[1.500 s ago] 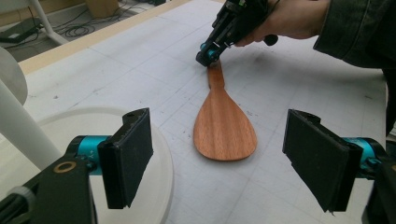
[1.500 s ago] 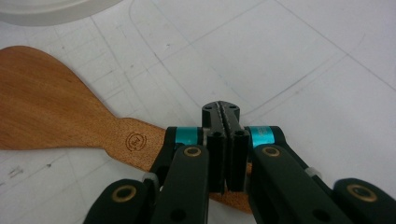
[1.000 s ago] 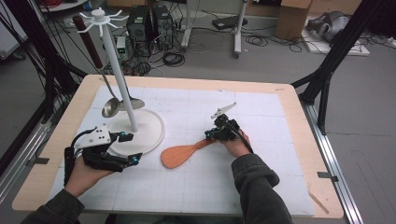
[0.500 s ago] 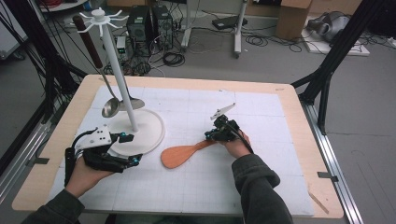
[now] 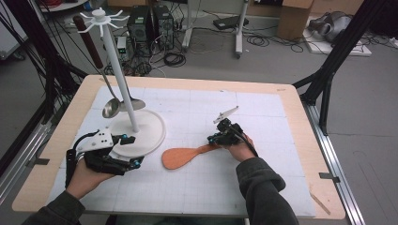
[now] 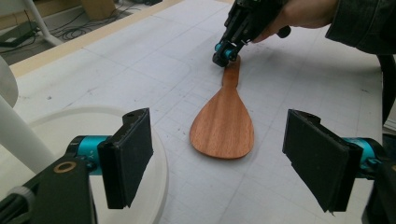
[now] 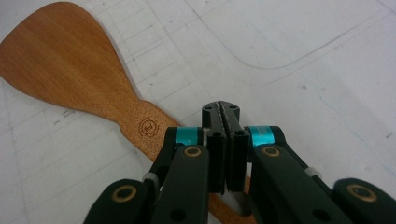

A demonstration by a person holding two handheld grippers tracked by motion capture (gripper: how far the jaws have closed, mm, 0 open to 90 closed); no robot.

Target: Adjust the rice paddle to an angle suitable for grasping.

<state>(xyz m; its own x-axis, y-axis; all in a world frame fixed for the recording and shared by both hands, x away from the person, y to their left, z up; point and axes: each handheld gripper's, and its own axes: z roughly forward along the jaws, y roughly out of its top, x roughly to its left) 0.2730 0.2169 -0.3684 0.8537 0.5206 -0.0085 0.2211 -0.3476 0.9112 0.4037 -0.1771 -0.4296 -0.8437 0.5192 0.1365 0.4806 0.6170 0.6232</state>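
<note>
Wooden spatula (image 5: 182,157): lies flat on the white gridded mat (image 5: 263,122) near the middle of the bench (image 5: 300,112), broad blade toward the person's left, narrow handle running to the right; a round stamped mark sits on its neck in the right gripper view (image 7: 60,70).
Right gripper (image 5: 215,139): held in the person's right hand (image 5: 239,149), tipped down at the handle end of the spatula; its jaws are closed flat against each other, pad to pad, just over the handle, which passes underneath them in the right gripper view (image 7: 224,140). The jaws do not hold the handle.
Left gripper (image 5: 132,151): held in the left hand (image 5: 87,176) at the near left of the bench, level and facing the spatula; its jaws stand wide apart with nothing between them, the spatula blade lying on the mat beyond the gap in the left gripper view (image 6: 223,123).
Stand base (image 5: 141,131): round white disc touching the mat, just beside the left gripper; one jaw overlaps its near rim.
Stand pole (image 5: 119,75): white, upright, rising from the base to a spoked hook ring (image 5: 99,18) at the top.
Ladle (image 5: 110,107): metal bowl low beside the pole, dark handle (image 5: 88,42) slanting up to the ring.
Beyond the bench: grey floor with black cables (image 5: 173,58) and a cardboard box (image 5: 294,18).
</note>
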